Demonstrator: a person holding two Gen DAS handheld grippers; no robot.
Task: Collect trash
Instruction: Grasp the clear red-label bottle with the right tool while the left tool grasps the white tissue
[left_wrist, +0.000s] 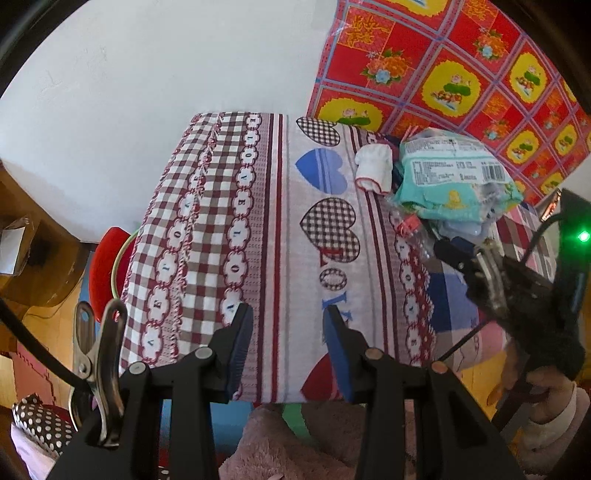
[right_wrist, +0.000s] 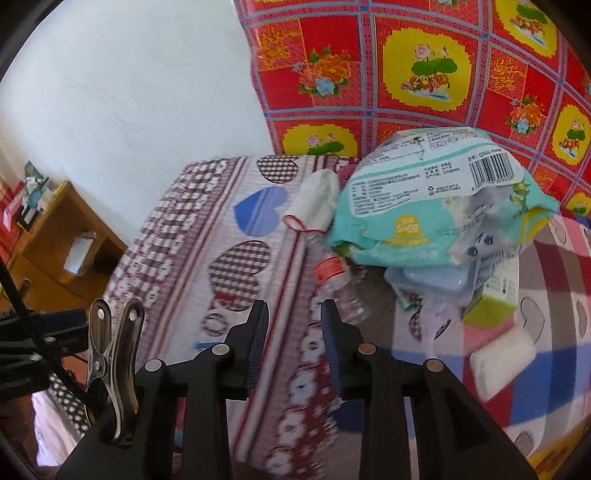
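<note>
- Left wrist view, left edge: a red stool (left_wrist: 105, 266) stands beside the bench (left_wrist: 258, 206), which wears a checked cloth printed with hearts.
- Lower centre of that view: the left tool (left_wrist: 288, 314) hangs over the cloth, jaws part open with nothing between them.
- Upper right of centre: a rolled white cloth (left_wrist: 373, 168) lies just beside a crumpled teal wrapper (left_wrist: 454, 177) (barcode label uppermost).
- Right edge: the right tool (left_wrist: 448, 248) reaches toward that heap, gripped by a hand (left_wrist: 535, 391) in a pale sleeve.
- Right wrist view, left: a wooden shelf (right_wrist: 55, 236) stands against the white wall.
- Lower centre: the right tool (right_wrist: 293, 314) shows a narrow gap between its jaws, empty, above the cloth.
- Just right of its tips: a clear plastic bottle (right_wrist: 334, 277) with a red label lies on the bench, its far end tucked under the teal wrapper (right_wrist: 417, 206).
- Lower right: a white block (right_wrist: 502, 360) rests apart from the heap.
- Upper right: a red floral sheet (right_wrist: 424, 66) hangs behind.
</note>
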